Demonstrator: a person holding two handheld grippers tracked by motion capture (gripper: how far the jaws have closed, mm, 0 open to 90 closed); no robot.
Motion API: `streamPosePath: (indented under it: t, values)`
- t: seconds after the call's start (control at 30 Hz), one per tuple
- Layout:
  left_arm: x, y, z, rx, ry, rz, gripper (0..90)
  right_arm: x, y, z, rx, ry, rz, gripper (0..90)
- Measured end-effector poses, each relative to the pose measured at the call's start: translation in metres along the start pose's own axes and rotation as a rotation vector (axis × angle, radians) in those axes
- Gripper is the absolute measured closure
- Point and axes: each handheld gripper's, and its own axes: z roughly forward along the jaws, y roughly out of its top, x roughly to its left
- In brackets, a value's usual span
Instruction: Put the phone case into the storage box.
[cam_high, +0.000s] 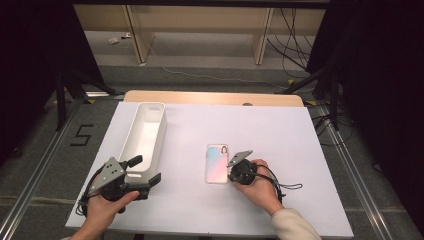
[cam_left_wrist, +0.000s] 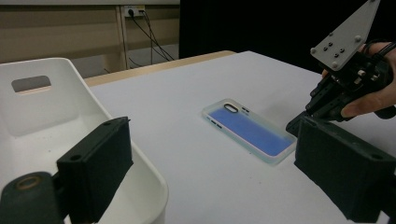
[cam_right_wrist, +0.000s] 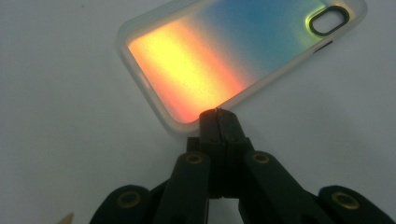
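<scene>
Phone case: the phone case lies flat on the white desk, near the middle, camera cutout at the far end. Its back shimmers orange to blue in the right gripper view.

Right gripper: the right gripper comes in low at the case's near right corner. Its jaws are pressed together at the tip, which touches or just overlaps the case's clear rim. Whether a sliver of rim is pinched between them cannot be told.

Left gripper: the left gripper waits with its jaws spread wide and nothing between them, at the near end of the white bin; one jaw hangs over the bin's inside.

Step in hand: looks like picking the case up, likely for the bin.

How to do it well: the case is thin and flat, so a closed tip will only push it along. Better to part the jaws a little, tip one under the raised rim, close firmly on the edge, then lift slowly. The slick surface could let it slide, so keep the approach shallow. The left gripper could steady the far edge.

Surface: a smooth white sheet over a wooden desk whose far edge shows bare.

Room: grey floor with a taped "5", black curtains at both sides, loose cables, pale wooden furniture behind.
</scene>
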Motion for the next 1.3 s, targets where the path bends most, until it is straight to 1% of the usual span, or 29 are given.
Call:
streamPosePath:
  t: [0.03, 0.07, 0.13, 0.17, 0.23, 0.27, 0.3, 0.33, 0.37, 0.4, 0.43, 0.47, 0.53, 0.6, 0.63, 0.67, 0.7, 0.73, 0.8, 0.83, 0.87, 0.93, 0.97, 1.0, 1.03, 1.07, 1.1, 1.13, 1.3]
  values:
    - [0.000, 0.000, 0.000, -0.001, 0.001, 0.007, 10.4, 0.000, 0.000, 0.000, 0.000, -0.001, 0.000, 90.0]
    - [0.000, 0.000, 0.000, 0.000, 0.001, 0.010, 10.3, 0.002, 0.000, 0.001, 0.000, -0.007, 0.014, 90.0]
    - [0.000, 0.000, 0.000, -0.001, 0.001, 0.012, 10.3, 0.002, 0.001, 0.001, 0.002, -0.006, 0.015, 90.0]
    - [0.000, 0.000, 0.000, -0.001, 0.001, 0.012, 10.3, 0.000, 0.000, 0.001, -0.005, 0.000, -0.002, 90.0]
    - [0.001, 0.000, 0.000, -0.002, -0.003, 0.017, 10.3, 0.000, 0.000, 0.000, -0.003, 0.005, 0.003, 90.0]
    - [0.001, 0.000, 0.000, -0.002, -0.004, 0.017, 10.3, 0.000, 0.000, 0.000, 0.002, 0.009, 0.014, 90.0]
    - [0.000, 0.000, 0.000, -0.002, 0.000, 0.012, 10.3, -0.001, -0.001, 0.000, -0.008, 0.004, 0.005, 90.0]
    - [0.000, 0.000, 0.000, -0.002, 0.003, 0.006, 10.3, -0.001, -0.001, 0.000, -0.016, 0.003, 0.018, 90.0]
    - [0.000, 0.000, 0.000, -0.002, 0.003, 0.006, 10.3, -0.002, -0.001, -0.002, -0.017, 0.003, 0.018, 88.4]
    - [0.000, 0.000, 0.000, -0.002, 0.001, 0.011, 10.3, -0.002, -0.001, -0.003, -0.030, 0.003, 0.021, 86.9]
    - [0.000, 0.000, 0.000, -0.002, 0.000, 0.012, 10.3, -0.003, -0.001, -0.004, -0.036, -0.007, 0.032, 85.2]
    - [0.000, 0.000, 0.000, -0.002, 0.000, 0.012, 10.3, -0.003, -0.001, -0.004, -0.036, -0.007, 0.032, 85.2]
    - [0.000, 0.000, 0.000, -0.002, 0.000, 0.012, 10.3, -0.006, -0.002, -0.011, -0.048, -0.021, 0.056, 80.9]
    - [0.000, 0.000, 0.000, -0.003, 0.001, 0.010, 10.3, -0.010, -0.003, -0.014, -0.075, -0.021, 0.053, 75.1]
    - [0.000, 0.000, 0.000, -0.003, 0.001, 0.010, 10.3, -0.010, -0.003, -0.014, -0.075, -0.021, 0.053, 75.1]
    - [0.000, 0.000, 0.000, -0.001, -0.002, 0.010, 10.3, -0.011, -0.005, -0.017, -0.097, -0.032, 0.082, 69.2]
    - [0.000, 0.000, 0.000, -0.002, -0.003, 0.007, 10.3, -0.013, -0.005, -0.017, -0.128, -0.043, 0.075, 64.5]
    - [0.000, 0.000, 0.000, -0.002, -0.003, 0.007, 10.3, -0.015, -0.005, -0.019, -0.147, -0.046, 0.081, 59.8]
    - [-0.001, 0.000, 0.001, -0.001, -0.005, 0.004, 10.3, -0.018, -0.007, -0.023, -0.200, -0.047, 0.111, 50.0]
    - [-0.001, 0.000, 0.001, -0.005, -0.010, 0.002, 10.3, -0.020, -0.008, -0.028, -0.203, -0.035, 0.131, 45.2]
    - [0.000, 0.000, 0.001, -0.003, -0.010, 0.001, 10.3, -0.022, -0.008, -0.030, -0.232, -0.025, 0.154, 41.7]
    - [-0.001, 0.000, 0.002, -0.003, -0.010, 0.002, 10.3, -0.026, -0.009, -0.034, -0.296, -0.026, 0.183, 36.8]
    - [-0.001, 0.000, 0.002, -0.003, -0.010, 0.002, 10.3, -0.026, -0.009, -0.034, -0.296, -0.026, 0.183, 36.8]
    - [-0.001, 0.001, 0.001, 0.001, -0.004, 0.003, 10.3, -0.029, -0.011, -0.036, -0.356, -0.025, 0.206, 32.3]
    - [-0.002, 0.001, 0.002, 0.000, -0.007, 0.004, 10.3, -0.029, -0.011, -0.036, -0.356, -0.025, 0.206, 32.3]
    - [-0.002, 0.001, 0.002, 0.005, -0.004, 0.008, 10.3, -0.032, -0.012, -0.037, -0.409, -0.029, 0.209, 29.5]
    - [-0.003, 0.001, 0.003, 0.003, -0.005, 0.012, 10.3, -0.033, -0.013, -0.038, -0.417, -0.029, 0.218, 28.5]
    - [-0.003, 0.001, 0.003, 0.003, -0.003, 0.012, 10.3, -0.034, -0.013, -0.039, -0.430, -0.026, 0.209, 27.5]
    - [-0.003, 0.001, 0.002, 0.003, 0.001, 0.013, 10.3, -0.037, -0.015, -0.046, -0.516, -0.028, 0.221, 23.4]
